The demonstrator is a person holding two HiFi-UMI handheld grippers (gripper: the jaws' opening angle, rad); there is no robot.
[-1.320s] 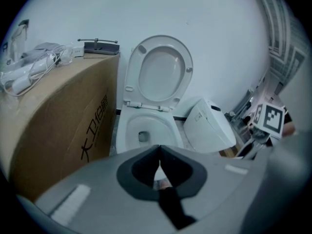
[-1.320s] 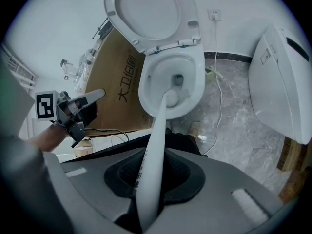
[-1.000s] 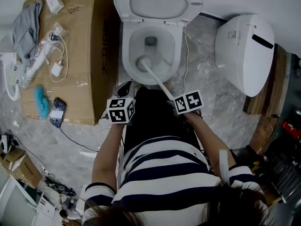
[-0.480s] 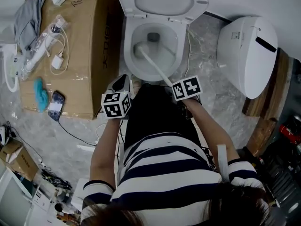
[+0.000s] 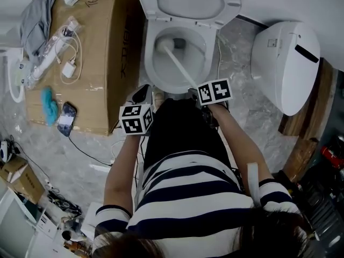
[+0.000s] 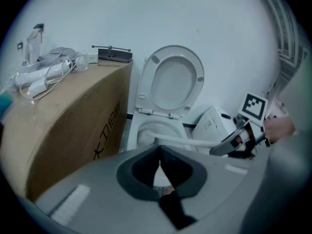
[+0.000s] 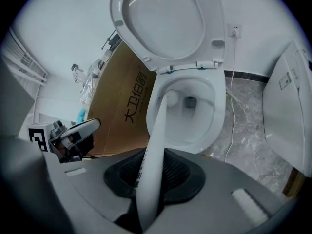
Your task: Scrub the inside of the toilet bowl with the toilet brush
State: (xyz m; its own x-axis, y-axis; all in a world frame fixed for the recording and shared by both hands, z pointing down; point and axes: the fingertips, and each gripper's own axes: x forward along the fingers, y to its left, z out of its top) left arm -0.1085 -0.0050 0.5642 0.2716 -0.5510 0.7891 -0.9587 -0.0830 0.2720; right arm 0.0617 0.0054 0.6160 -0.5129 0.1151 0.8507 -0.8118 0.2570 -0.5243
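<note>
The white toilet bowl (image 5: 200,71) stands with its seat and lid (image 5: 191,1) raised. My right gripper (image 5: 194,92) is at the bowl's front rim, shut on the white handle of the toilet brush (image 5: 180,66). The brush head (image 5: 163,44) rests against the bowl's inner wall at the back left, beside the drain. In the right gripper view the handle (image 7: 153,145) runs from the shut jaws up to the brush head (image 7: 170,99) inside the bowl (image 7: 204,126). My left gripper (image 5: 144,93) hovers left of the bowl's front, shut and holding nothing (image 6: 160,172).
A big cardboard box (image 5: 107,63) lies against the toilet's left side, with chargers, cables, a grey cloth and a phone (image 5: 66,120) on it. A detached white toilet part (image 5: 285,58) lies at the right on the marble floor. A cable (image 5: 217,55) runs along the bowl's right side.
The brush head has swept from the bowl's front left up to the back left by the drain. Both grippers have moved slightly forward, toward the toilet.
</note>
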